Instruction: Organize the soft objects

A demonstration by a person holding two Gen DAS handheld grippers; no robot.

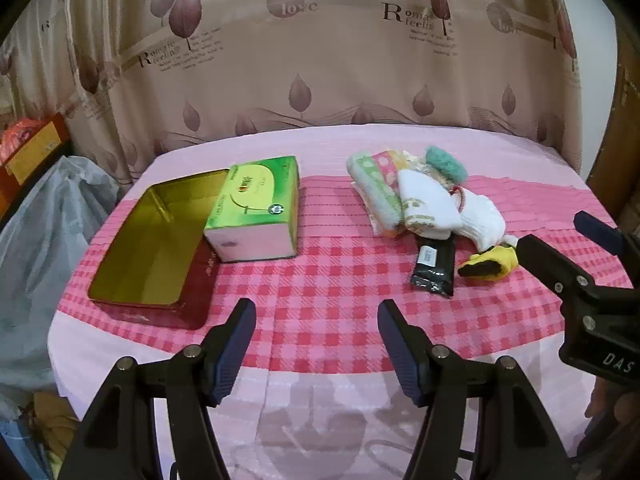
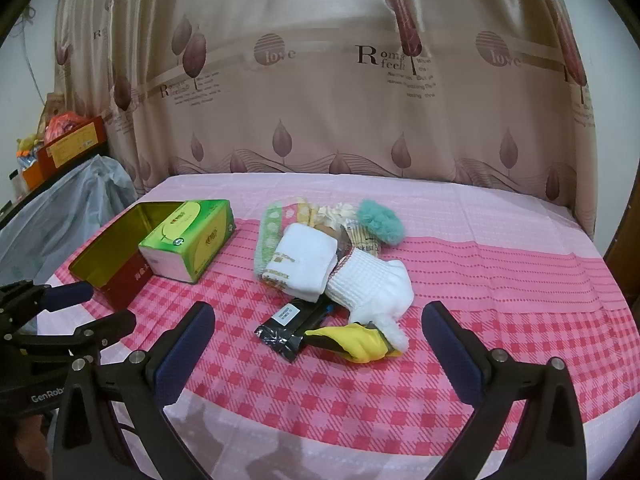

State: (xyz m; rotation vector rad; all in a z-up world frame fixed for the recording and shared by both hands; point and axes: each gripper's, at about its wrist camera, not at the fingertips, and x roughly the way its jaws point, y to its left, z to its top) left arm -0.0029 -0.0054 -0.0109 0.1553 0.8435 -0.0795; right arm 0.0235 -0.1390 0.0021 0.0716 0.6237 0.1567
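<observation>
Pink checked cloth is spread over the table, and everything is laid on it. On the left side a gold-lined tin with red outer walls lies open and empty, and a green tissue box is seen touching its right edge, partly leaning over the rim.

Well apart from these, to the right, the soft things are gathered in 1 heap (the exact count cannot be told): a folded green-and-pink spotted cloth, a folded white towel, a white knitted glove with a yellow fingertip part, and a teal fluffy puff at the far end. A black packet lies at the near edge of the heap, partly under the glove.

The left gripper is held over the bare cloth between the tin and the heap, its jaws wide apart with nothing between them. The right gripper is held just before the heap, its jaws spread wide, and nothing is gripped; the glove's yellow part and the packet are seen between its fingers but untouched.
</observation>
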